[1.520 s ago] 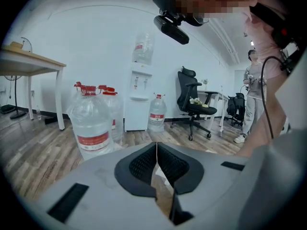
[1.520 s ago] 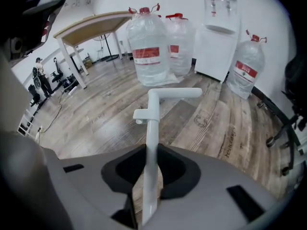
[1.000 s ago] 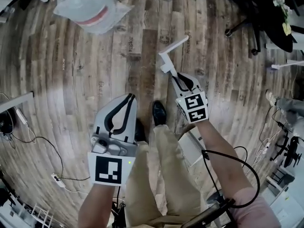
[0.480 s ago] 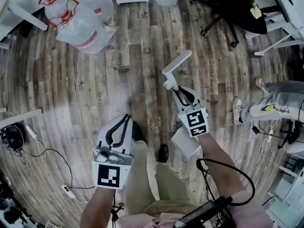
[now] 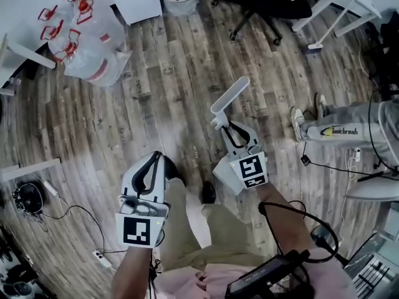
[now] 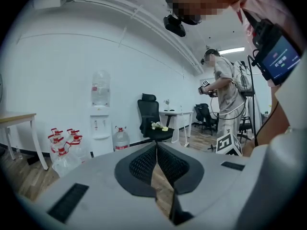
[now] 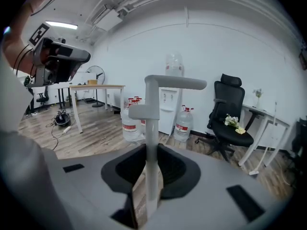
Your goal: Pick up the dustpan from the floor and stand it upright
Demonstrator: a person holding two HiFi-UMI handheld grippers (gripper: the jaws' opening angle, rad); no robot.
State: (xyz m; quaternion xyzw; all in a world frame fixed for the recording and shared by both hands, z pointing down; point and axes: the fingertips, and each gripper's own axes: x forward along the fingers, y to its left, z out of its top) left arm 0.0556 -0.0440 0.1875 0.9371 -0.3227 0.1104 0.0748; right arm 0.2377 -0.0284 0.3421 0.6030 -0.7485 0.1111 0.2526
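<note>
R hand-held gripper (image 5: pixel 232 128) clamped on handle of dustpan (image 5: pixel 229 96), held above wood floor (image 5: pixel 174 86); L hand-held gripper (image 5: pixel 154 162) jaws together.

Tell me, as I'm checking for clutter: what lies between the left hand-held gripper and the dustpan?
The person's black shoes and bare wooden floor, seen in the head view.

Water jugs (image 5: pixel 90 53) on wooden floor (image 5: pixel 168 108)
</note>
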